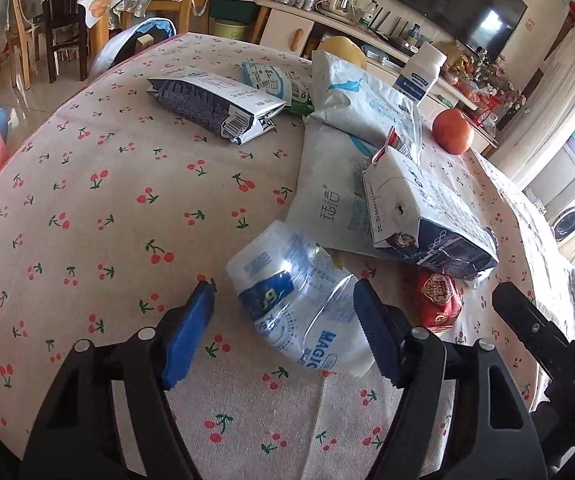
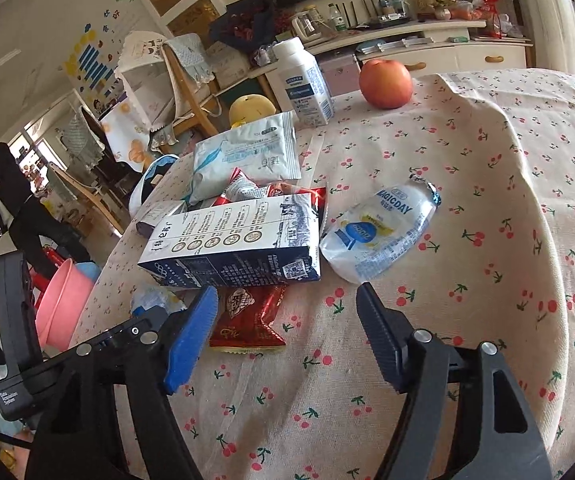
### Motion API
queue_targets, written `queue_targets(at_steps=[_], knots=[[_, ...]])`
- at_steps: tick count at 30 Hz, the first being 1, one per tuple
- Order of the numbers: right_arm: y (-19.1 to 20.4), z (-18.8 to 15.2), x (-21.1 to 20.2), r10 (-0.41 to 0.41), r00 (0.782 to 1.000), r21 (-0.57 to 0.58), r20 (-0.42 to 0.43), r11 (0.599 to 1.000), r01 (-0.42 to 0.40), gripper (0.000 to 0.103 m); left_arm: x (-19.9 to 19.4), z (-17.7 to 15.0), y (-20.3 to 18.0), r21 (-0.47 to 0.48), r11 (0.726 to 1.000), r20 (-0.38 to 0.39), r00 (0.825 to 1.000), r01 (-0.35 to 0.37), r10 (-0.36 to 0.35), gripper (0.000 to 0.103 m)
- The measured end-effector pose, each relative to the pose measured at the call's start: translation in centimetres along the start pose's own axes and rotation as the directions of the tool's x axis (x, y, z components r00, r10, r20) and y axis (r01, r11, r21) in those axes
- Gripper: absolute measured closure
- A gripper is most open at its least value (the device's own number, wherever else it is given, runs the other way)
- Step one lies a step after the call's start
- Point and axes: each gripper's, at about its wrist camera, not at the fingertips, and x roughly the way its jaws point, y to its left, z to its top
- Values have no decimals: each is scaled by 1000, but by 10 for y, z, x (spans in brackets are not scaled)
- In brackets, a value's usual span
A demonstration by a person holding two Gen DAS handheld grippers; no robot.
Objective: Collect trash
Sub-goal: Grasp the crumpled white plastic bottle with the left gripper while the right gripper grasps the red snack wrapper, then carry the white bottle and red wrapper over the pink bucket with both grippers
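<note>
One pouch [image 1: 299,300] between left tongs [image 1: 283,300]

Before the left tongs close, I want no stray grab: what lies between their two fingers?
Only the crumpled clear plastic bottle on the cherry tablecloth, as the left wrist view shows; the red wrapper lies outside them.

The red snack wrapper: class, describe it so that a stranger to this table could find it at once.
Start at the cherry-print tablecloth and find the big blue-and-white milk carton lying on its side. The red snack wrapper pokes out from under the carton's near edge. It is the only flat red packet with gold print; its neighbours are blue and white.
</note>
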Motion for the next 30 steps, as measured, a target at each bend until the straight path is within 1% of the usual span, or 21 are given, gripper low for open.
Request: queue_targets(at_steps=[1,4,6,9,10,11,14,19,20,22,24,25,29,30], knots=[[1,-1,4,4,1000,-5,-14,1000,-4,31,2,1,-3,18,1000,-1,1000,-8,8,33],[9,-4,15,14,998,-40,-56,999,-16,31,4,3,-7,47,999,8,1000,-28,27,43],[16,-6,20,16,997,-70,-74,997,-21,32,5,3,-6,53,998,14,1000,-24,23,45],[24,-9,29,-4,995,-112,-103,994,-8,39,3,4,0,33,999,29,1000,-6,5,53],[26,-10,32,-17,994,-125,-109,992,3,42,3,4,3,21,1000,32,999,4,-5,59],[28,-10,35,-25,993,-135,-114,991,9,45,2,5,5,11,1000,34,999,15,-15,61],[33,-11,38,-45,993,-165,-112,986,26,46,2,5,11,-1,999,36,998,46,-46,61],[43,-13,44,-102,991,-233,-89,969,79,47,1,5,18,-13,996,37,995,91,-91,63],[45,-14,44,-125,989,-255,-83,962,100,53,0,5,20,-17,994,34,994,104,-104,63],[48,-15,45,-140,987,-275,-79,955,114,54,0,6,26,-26,992,34,992,121,-120,63],[48,-15,44,-150,986,-283,-73,951,124,56,1,7,31,-36,989,34,990,140,-139,63],[48,-15,43,-159,985,-288,-69,948,133,62,1,8,35,-40,988,36,989,147,-146,63],[50,-18,37,-171,983,-301,-65,943,144,70,-5,13,51,-66,981,56,982,182,-179,64],[50,-19,35,-174,983,-305,-62,941,148,70,-8,15,55,-72,979,65,980,192,-187,64]])
